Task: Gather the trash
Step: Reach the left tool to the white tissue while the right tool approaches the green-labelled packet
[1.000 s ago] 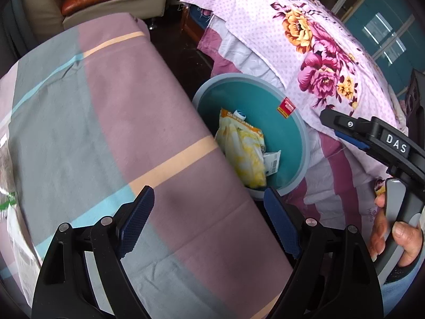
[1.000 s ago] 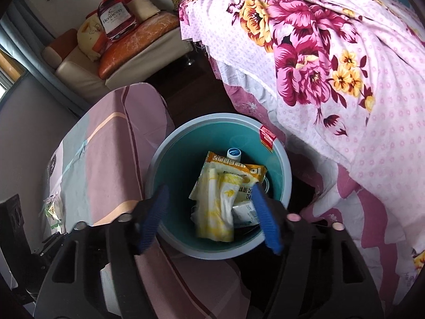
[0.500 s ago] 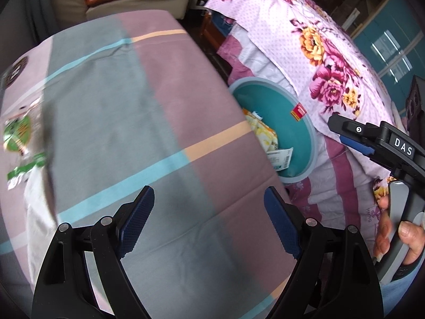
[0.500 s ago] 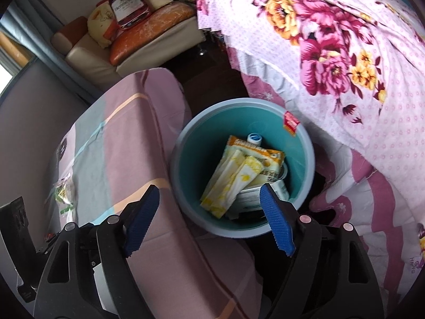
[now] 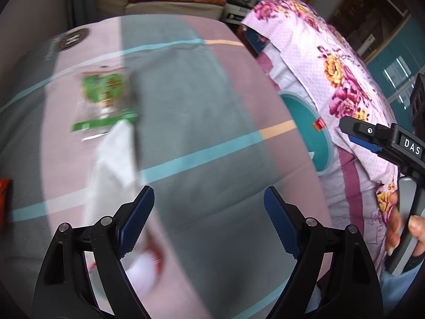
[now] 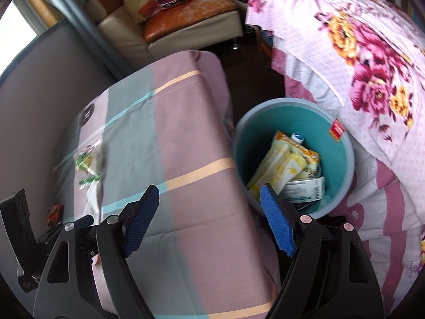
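In the left wrist view the spread, empty left gripper [image 5: 207,223] has the white wrapper [image 5: 114,164] ahead-left, long axis pointing away, while in the right wrist view the spread right gripper [image 6: 209,218] is farther, beside the bin [image 6: 342,183].

Soft matt cloth, smooth plastic, glossy wrappers

The pink-and-grey striped tablecloth [image 5: 202,111] is matt woven fabric; the floral pink bedspread [image 6: 372,61] is soft printed cloth. The round teal plastic bin [image 6: 342,175] looks smooth, holding a shiny yellow plastic packet [image 6: 281,164] and a cardboard box [image 6: 305,191]. The green-printed clear wrapper [image 5: 103,101] is glossy film. The blue ribbed gripper pads [image 6: 277,224] look rubbery on black matt plastic.
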`<action>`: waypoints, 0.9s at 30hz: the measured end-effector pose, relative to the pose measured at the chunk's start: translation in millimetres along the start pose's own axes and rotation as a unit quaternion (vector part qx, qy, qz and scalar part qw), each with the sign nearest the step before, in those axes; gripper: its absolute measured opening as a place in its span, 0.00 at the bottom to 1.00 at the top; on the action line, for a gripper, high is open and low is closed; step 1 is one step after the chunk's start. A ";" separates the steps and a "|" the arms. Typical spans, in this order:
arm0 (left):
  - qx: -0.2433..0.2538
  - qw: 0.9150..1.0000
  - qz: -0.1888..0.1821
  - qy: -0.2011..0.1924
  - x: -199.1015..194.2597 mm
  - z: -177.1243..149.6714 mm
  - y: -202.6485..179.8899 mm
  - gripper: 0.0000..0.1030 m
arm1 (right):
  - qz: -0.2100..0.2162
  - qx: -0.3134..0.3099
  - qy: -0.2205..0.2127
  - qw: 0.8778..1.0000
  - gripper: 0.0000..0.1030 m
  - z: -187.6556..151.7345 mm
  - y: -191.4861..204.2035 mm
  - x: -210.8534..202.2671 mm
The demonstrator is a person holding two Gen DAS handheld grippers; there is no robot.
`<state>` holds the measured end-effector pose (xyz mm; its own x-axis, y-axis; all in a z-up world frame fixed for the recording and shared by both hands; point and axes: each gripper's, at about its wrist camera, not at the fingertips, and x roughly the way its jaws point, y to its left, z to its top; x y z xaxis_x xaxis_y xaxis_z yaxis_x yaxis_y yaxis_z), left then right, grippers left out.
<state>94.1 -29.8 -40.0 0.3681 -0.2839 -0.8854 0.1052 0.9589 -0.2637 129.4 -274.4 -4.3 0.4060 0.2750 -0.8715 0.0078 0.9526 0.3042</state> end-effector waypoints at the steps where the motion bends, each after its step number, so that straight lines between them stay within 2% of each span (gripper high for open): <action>1: -0.005 1.000 0.001 -0.003 -4.7 -2.7 8.3 0.83 | 0.001 -0.011 0.003 1.000 0.72 -0.9 10.1 -0.1; 12: -0.075 0.996 0.022 -0.031 -44.6 -33.9 103.9 0.83 | 0.027 -0.102 0.048 0.993 0.73 -17.1 99.4 19.4; 15: -0.100 0.994 0.014 -0.029 -46.1 -40.1 122.8 0.83 | 0.036 -0.121 0.060 0.990 0.73 -22.2 122.7 26.9; 18: -0.105 0.994 0.005 -0.029 -43.5 -40.2 125.5 0.83 | 0.036 -0.125 0.063 0.989 0.73 -23.1 135.2 31.0; 27: -0.050 0.999 0.003 -0.010 -10.7 -18.3 91.6 0.83 | 0.016 -0.106 0.059 0.993 0.73 -19.6 136.9 35.0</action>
<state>83.0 60.9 -61.7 0.3862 -0.2774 -0.8797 0.0111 0.9550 -0.2963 126.8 -131.9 -0.7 0.2927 0.3061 -0.9059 -0.2001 0.9460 0.2550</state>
